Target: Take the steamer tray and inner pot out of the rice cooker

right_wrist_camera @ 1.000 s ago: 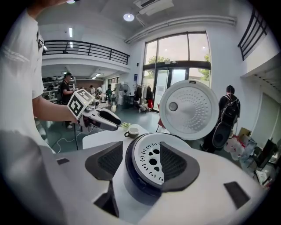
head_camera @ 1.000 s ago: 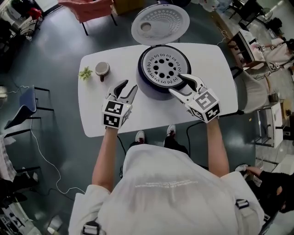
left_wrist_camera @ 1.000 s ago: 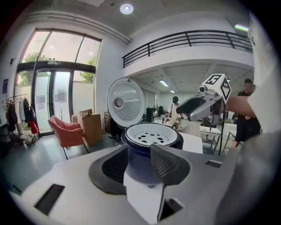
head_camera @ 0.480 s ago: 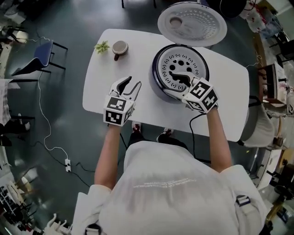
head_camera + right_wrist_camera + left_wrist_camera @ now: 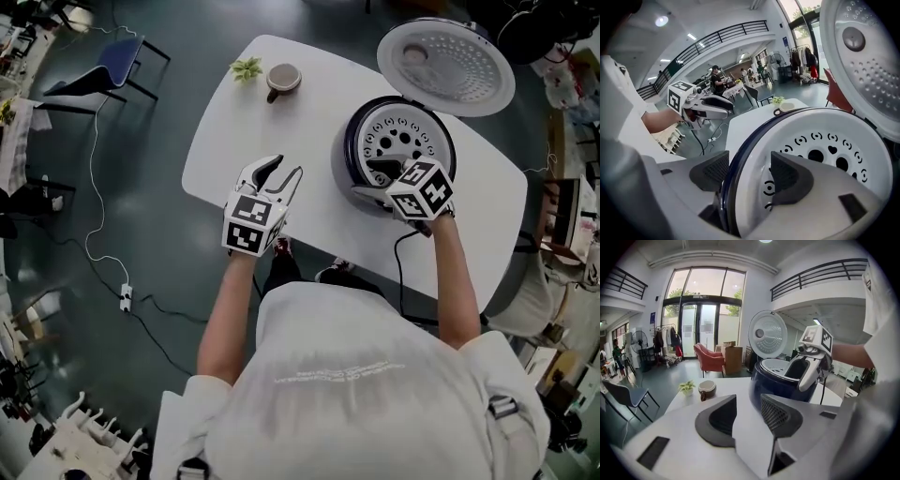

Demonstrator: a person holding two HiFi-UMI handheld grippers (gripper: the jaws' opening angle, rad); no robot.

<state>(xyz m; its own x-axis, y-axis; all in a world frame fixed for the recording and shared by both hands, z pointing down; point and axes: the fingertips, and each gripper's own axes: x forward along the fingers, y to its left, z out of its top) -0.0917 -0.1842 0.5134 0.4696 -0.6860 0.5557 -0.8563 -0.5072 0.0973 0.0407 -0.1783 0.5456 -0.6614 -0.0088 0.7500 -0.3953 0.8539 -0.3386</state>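
Brown cup (image 5: 282,78) just beside a small plant (image 5: 247,68) on white table (image 5: 272,141).

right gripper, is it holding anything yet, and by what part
Nothing held: the jaws of the right gripper have just been opening and straddle the near rim of the rice cooker, unclamped.

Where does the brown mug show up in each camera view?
Head view: mug near the top, left of centre.
Left gripper view: mug left of centre, just below the middle.
Right gripper view: mug small, right of centre.
Shared landmark: the little plant beside it in every view.
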